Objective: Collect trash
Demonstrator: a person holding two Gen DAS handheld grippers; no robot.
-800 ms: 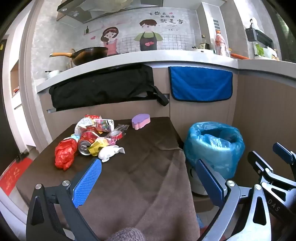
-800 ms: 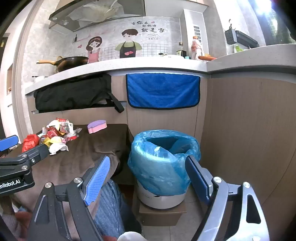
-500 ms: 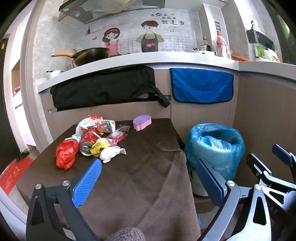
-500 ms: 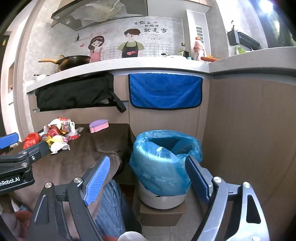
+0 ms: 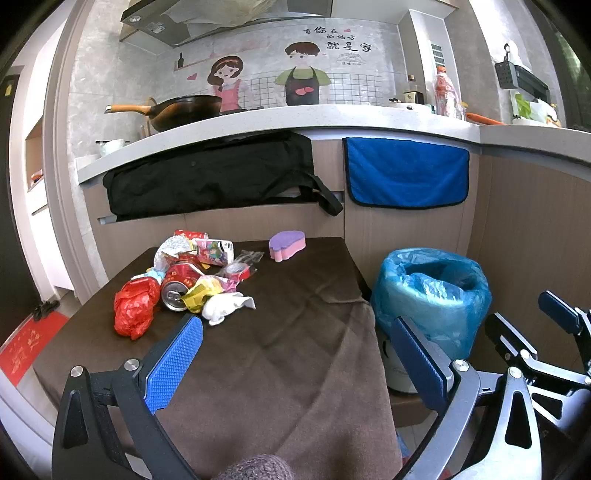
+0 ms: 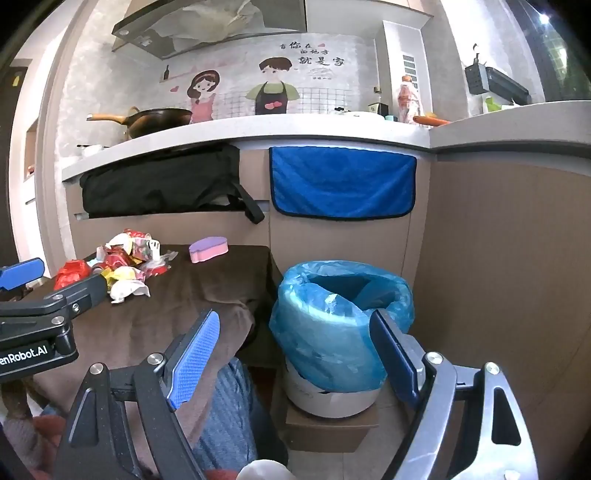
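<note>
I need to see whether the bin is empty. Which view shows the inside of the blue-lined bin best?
The right wrist view: the bin sits near centre, its opening dark. In the left wrist view it stands off right, its interior barely showing.

— How's the light for you?
— You've got bright daylight from the upper right; the window (image 6: pixel 546 22) blows out to glare in your right view.
— Shadows?
— It's dark under the counter (image 5: pixel 258 122), and the black bag (image 5: pixel 207 177) loses its detail there.
— Sharpness?
— Crisp in the centre. Your edges bend hard and fade into black corners.
</note>
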